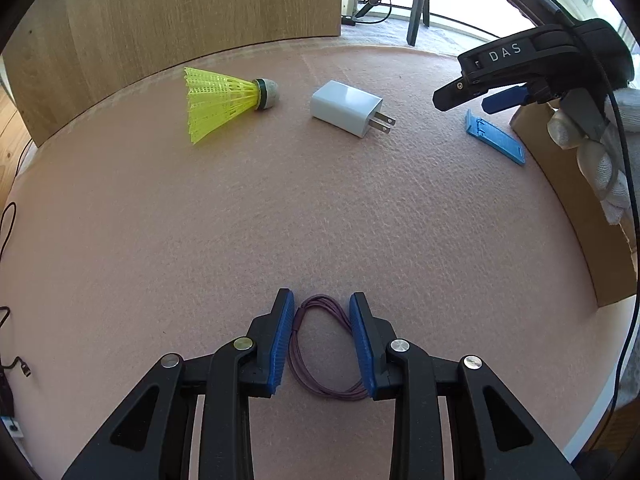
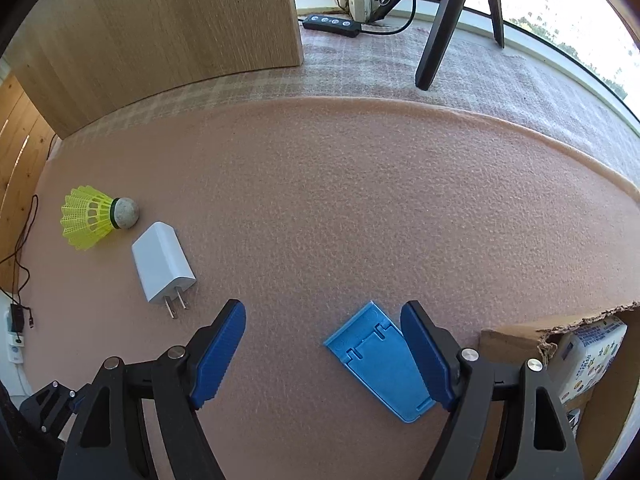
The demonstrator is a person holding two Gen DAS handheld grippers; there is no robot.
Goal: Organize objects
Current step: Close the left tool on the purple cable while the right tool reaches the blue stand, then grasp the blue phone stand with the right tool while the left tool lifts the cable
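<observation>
My left gripper point(image 1: 322, 298) points down at the pink felt mat point(image 1: 280, 208), shut on a coiled purple cord point(image 1: 335, 394) whose loop sits pressed between the blue pads. My right gripper point(image 2: 323, 308) stands open over a flat blue phone stand point(image 2: 376, 364), which lies between the fingers close to the right pad, not gripped. In the left wrist view the right gripper point(image 1: 464, 100) hangs above the stand point(image 1: 494, 142), held by a white-gloved hand point(image 1: 600, 160). A yellow shuttlecock point(image 1: 224, 100) point(image 2: 92, 218) and a white charger plug point(image 1: 346, 108) point(image 2: 162, 268) lie on the mat.
An open cardboard box point(image 2: 516, 340) stands at the mat's right edge with a printed packet point(image 2: 592, 356) inside. A wooden panel point(image 1: 180, 20) rises behind the mat. Beyond it are a tripod leg point(image 2: 440, 28) and a power strip point(image 2: 330, 24).
</observation>
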